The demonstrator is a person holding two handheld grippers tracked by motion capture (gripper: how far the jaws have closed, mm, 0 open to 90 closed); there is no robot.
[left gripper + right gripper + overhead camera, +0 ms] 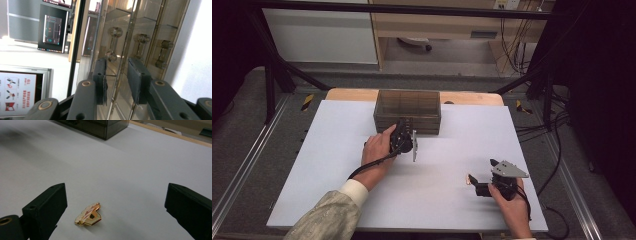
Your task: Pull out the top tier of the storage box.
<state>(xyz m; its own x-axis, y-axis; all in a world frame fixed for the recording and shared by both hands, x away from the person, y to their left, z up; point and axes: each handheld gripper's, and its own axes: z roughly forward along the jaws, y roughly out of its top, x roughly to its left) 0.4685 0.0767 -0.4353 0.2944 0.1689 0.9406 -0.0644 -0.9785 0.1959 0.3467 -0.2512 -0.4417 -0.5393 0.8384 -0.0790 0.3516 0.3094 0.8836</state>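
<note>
Beyond my jaws, a white sheet (337, 165) covers the pale wooden tabletop (352, 94). Farther ahead stand a light wood cabinet (437, 25) and grey carpeted floor (242, 125); black frame bars (402, 9) cross overhead.

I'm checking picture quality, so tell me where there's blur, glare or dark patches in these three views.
High view: dim, with dark edges, soft detail on the box. Left gripper view: rolled sideways, reflections on the box's tinted front, bright bare surface at right. Right gripper view: gold clip fairly sharp; far left corner of the white table smeared.
</note>
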